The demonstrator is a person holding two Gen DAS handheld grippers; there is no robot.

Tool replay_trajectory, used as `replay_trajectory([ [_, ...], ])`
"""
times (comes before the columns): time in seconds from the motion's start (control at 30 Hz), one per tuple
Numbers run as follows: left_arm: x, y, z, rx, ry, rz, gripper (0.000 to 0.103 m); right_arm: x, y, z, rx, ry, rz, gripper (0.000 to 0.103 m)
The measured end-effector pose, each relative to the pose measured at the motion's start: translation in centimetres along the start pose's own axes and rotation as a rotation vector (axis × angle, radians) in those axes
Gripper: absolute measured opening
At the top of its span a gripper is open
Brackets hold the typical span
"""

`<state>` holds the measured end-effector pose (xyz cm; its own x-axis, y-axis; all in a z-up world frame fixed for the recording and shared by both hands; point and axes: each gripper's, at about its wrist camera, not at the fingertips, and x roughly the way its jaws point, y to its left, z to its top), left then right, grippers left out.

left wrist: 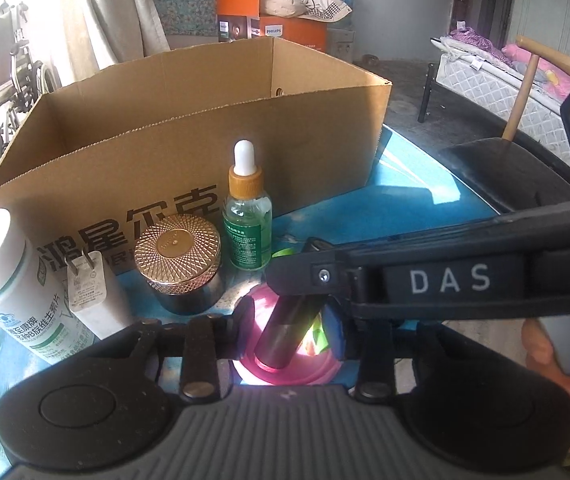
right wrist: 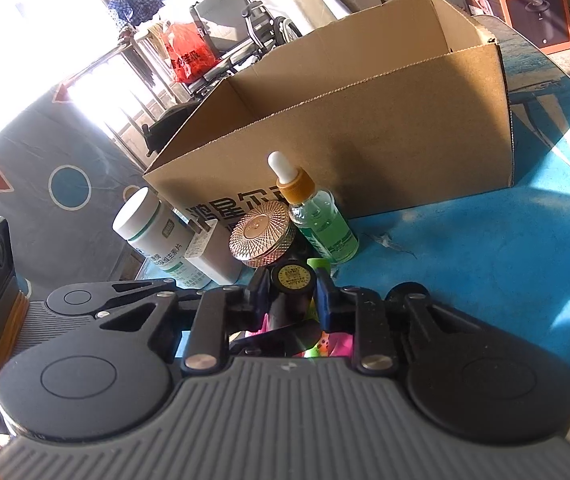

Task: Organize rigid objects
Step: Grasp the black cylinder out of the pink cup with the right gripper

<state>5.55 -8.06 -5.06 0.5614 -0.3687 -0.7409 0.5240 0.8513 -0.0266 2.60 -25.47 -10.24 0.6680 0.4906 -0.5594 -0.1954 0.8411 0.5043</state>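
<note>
Left wrist view: the left claw (left wrist: pixel 291 330) points down at a blue surface (left wrist: pixel 425 200), its pads pinching a dark tube (left wrist: pixel 279 334) that lies tilted over a pink round object (left wrist: pixel 285 372). What the tube is cannot be told here. The right claw's arm (left wrist: pixel 445 280), marked DAS, crosses in from the right edge and meets the same tube near its far end, so both claws seem to share one item. A person's hand (left wrist: pixel 557 376) grips that tool at the right edge. Behind the tube, an open cardboard box (left wrist: pixel 189 120) stands as the likely place for the goods. In front of the box wall, in a row, stand a white pill bottle (left wrist: pixel 9 276), a white plug charger (left wrist: pixel 89 292), a gold-lidded jar (left wrist: pixel 179 260) and a green dropper bottle (left wrist: pixel 248 216), all upright and probably waiting their turn.

Right wrist view: the right claw (right wrist: pixel 291 292) is closed around the tube's round end cap (right wrist: pixel 291 276), which faces the camera with a gold label. The box (right wrist: pixel 365 132) rises just behind. Between box and claw stand the same row: pill bottle (right wrist: pixel 153 228), charger (right wrist: pixel 213 256), jar (right wrist: pixel 263 232) and dropper bottle (right wrist: pixel 317 216). Bright pink and green bits (right wrist: pixel 325 344) show beneath the claw; what they are is unclear.
</note>
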Motion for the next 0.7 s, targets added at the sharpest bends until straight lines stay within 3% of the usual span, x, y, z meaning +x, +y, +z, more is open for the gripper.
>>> replay_trajectory([
  [0.07, 0.0, 0.0, 0.1, -0.007, 0.001, -0.008, 0.031, 0.1, 0.1, 0.0, -0.001, -0.002, 0.006, 0.022],
  [0.33, -1.1, -0.3, 0.3, -0.011, -0.035, 0.017, 0.029, -1.0, 1.3, 0.2, -0.057, -0.023, 0.008, 0.021],
  [0.7, -5.9, -1.0, 1.1, 0.003, -0.16, 0.061, 0.025, -4.8, 4.6, 1.2, -0.168, -0.109, 0.032, 0.021],
])
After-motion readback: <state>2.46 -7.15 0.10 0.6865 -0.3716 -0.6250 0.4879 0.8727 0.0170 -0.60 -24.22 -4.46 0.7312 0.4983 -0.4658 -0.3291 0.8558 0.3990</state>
